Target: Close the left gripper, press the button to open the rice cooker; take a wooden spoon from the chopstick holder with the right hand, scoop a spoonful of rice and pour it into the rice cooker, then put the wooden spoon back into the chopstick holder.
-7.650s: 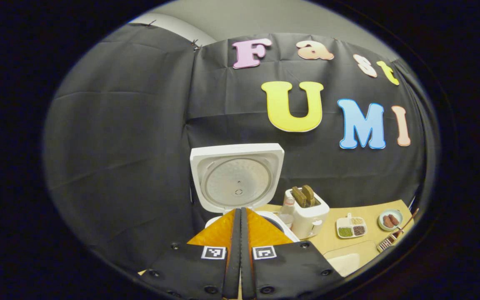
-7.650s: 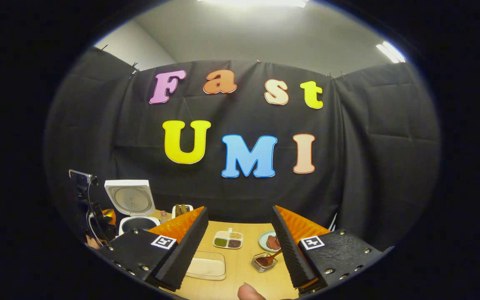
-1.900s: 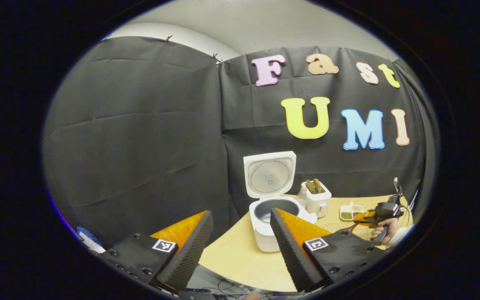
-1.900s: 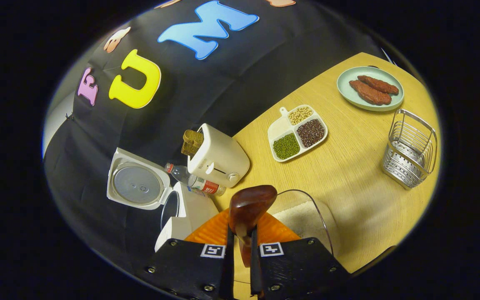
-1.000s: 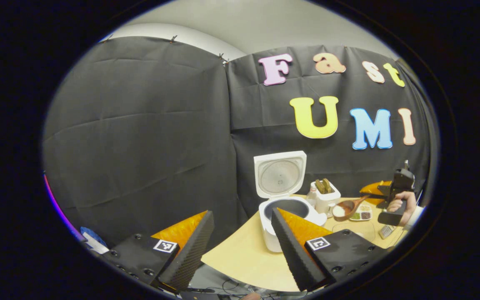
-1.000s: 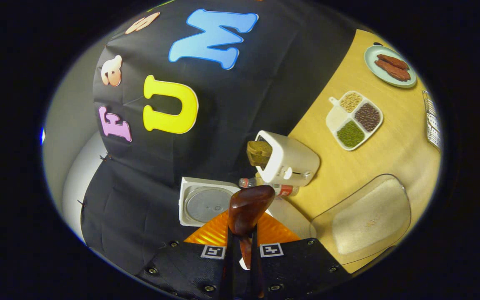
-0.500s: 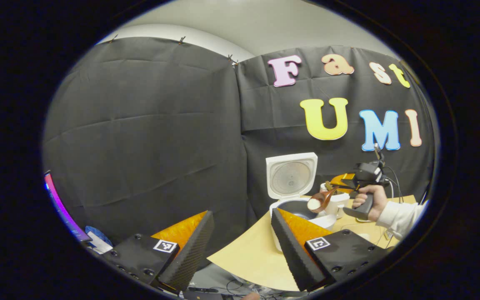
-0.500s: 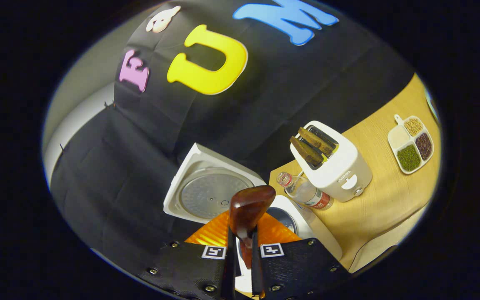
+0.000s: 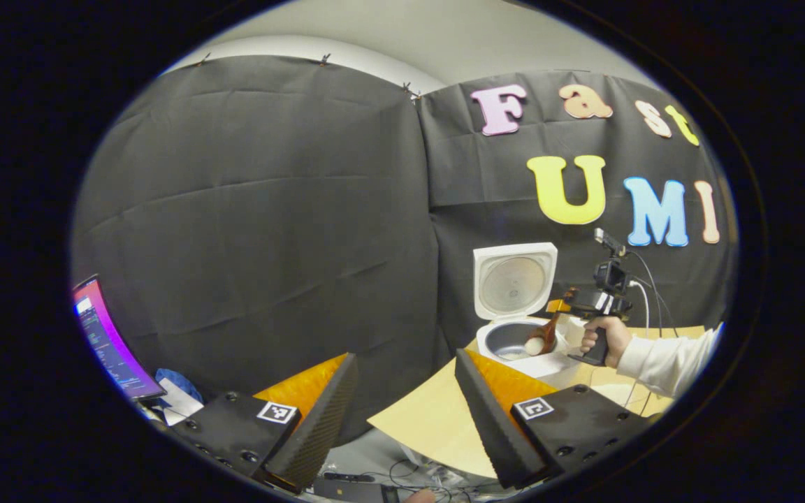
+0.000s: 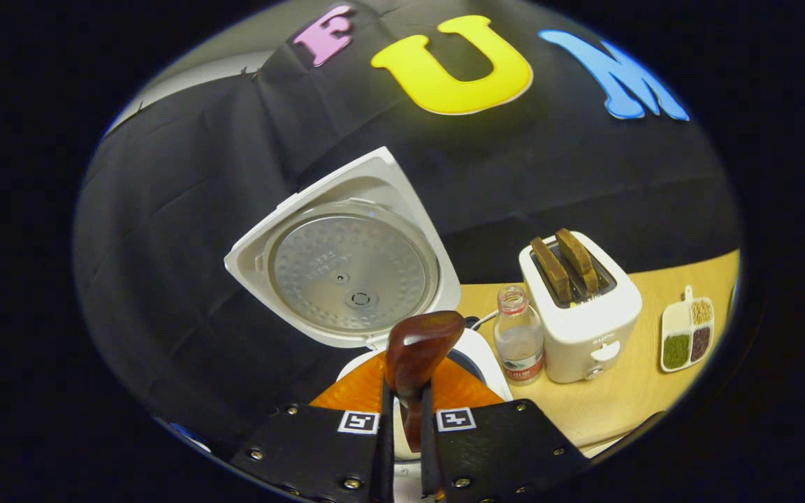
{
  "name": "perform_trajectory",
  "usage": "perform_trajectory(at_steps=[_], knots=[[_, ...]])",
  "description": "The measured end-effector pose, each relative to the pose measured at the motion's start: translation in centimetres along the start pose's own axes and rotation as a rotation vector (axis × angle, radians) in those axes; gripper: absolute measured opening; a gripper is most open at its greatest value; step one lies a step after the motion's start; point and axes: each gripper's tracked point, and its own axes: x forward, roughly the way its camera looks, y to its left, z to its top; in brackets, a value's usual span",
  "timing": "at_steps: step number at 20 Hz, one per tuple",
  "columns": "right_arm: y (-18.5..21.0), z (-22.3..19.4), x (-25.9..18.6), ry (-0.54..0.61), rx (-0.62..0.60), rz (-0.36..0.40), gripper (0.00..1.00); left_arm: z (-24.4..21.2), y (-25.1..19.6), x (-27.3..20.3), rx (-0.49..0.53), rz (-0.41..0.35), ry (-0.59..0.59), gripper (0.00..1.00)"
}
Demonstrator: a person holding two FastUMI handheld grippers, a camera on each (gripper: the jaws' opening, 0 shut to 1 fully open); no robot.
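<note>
You have no word or number here that can be read. The toaster (image 10: 588,328) carries a small mark on its front, too small to make out. The lid plate of the rice cooker (image 10: 346,262) bears faint embossed characters, illegible. The bottle (image 10: 520,342) has a red label with blurred print. Each finger of the left gripper (image 9: 406,355) and the right gripper (image 10: 403,391) wears a black-and-white square code marker, a pattern and not letters
</note>
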Motion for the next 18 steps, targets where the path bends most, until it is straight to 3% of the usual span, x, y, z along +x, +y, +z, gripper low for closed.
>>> perform_trajectory(at_steps=[7, 13, 14, 17, 18], knots=[[0.0, 0.3, -0.2, 0.019, -0.368, 0.007, 0.16, -0.6, 1.4, -0.1, -0.027, 0.024, 0.012, 0.97], [0.2, 1.3, -0.1, -0.008, -0.852, 0.037, 0.16, -0.9, 1.8, -0.3, -0.036, 0.044, 0.018, 1.00], [0.2, 1.5, -0.1, -0.013, -0.938, 0.043, 0.16, -0.9, 1.9, -0.3, -0.039, 0.049, 0.017, 0.94], [0.0, 1.9, 0.0, -0.033, -1.135, 0.039, 0.15, -0.8, 2.0, -0.4, -0.047, 0.062, 0.016, 1.00], [-0.1, 2.2, -0.2, -0.040, -1.183, 0.028, 0.15, -1.0, 2.1, -0.4, -0.050, 0.066, 0.015, 0.94]])
